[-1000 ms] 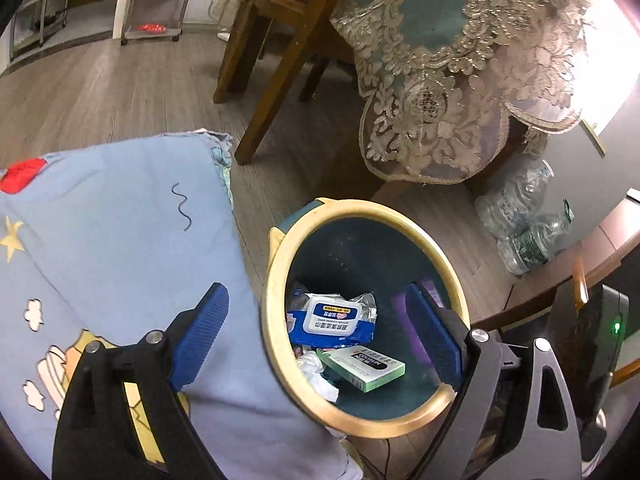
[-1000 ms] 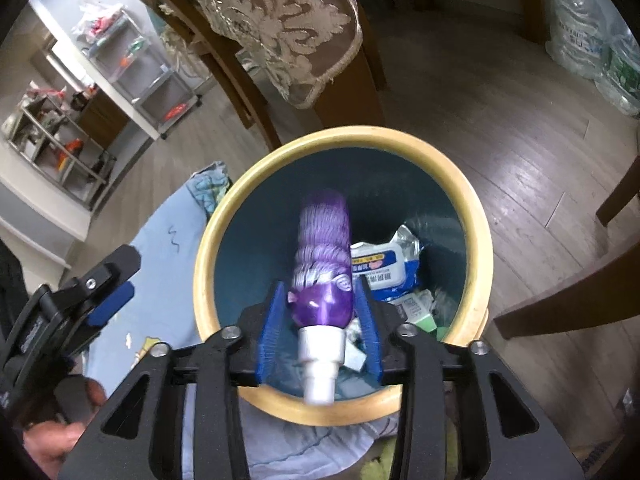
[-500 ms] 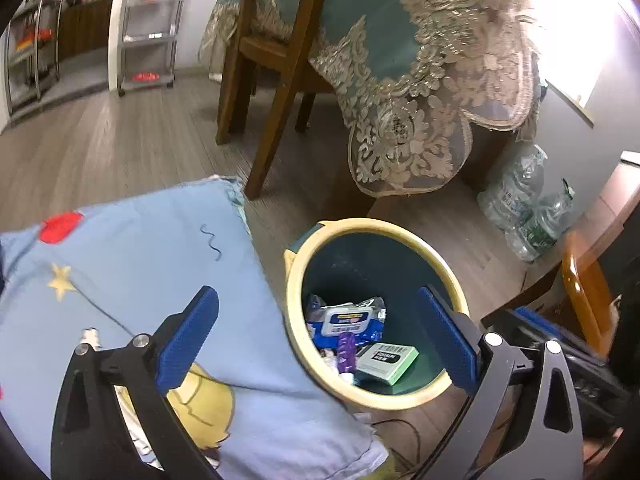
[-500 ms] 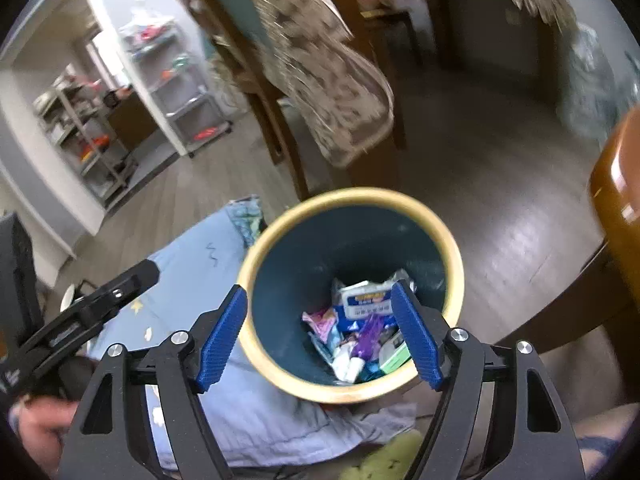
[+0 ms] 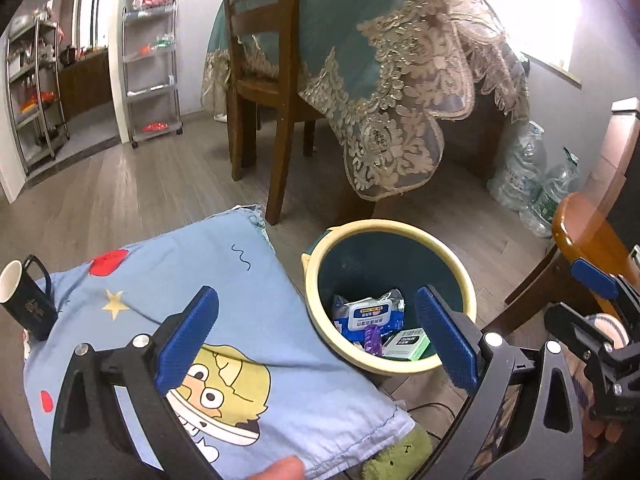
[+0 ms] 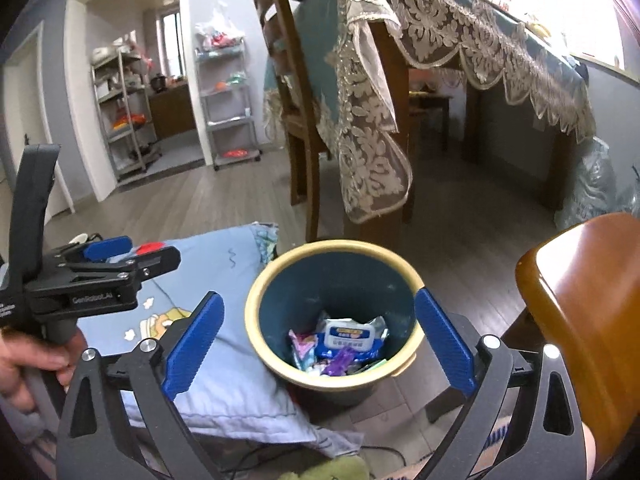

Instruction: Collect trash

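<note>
A dark teal trash bin with a cream rim [image 5: 310, 280] [image 6: 256, 296] stands on the wood floor beside a blue cartoon cloth. Inside lie a purple bottle [image 5: 372, 338] [image 6: 340, 360], a blue wet-wipes pack [image 5: 370, 316] [image 6: 348, 334] and a green and white box [image 5: 408, 344]. My left gripper [image 5: 316, 340] is open and empty, above the cloth's edge and the bin. My right gripper [image 6: 318, 344] is open and empty, raised above the bin. The left gripper also shows in the right wrist view [image 6: 108, 256], at the left.
A black mug [image 5: 24, 300] stands on the blue cloth [image 5: 180, 280]. A wooden chair [image 5: 260, 80] and a table with a lace cloth [image 5: 400, 80] stand behind the bin. Plastic bottles [image 5: 524, 176] lie at the right. A wooden chair back [image 6: 580, 300] is close on the right.
My right gripper opened and let the purple bottle fall into the bin. Both grippers have risen and pulled back from the bin.
</note>
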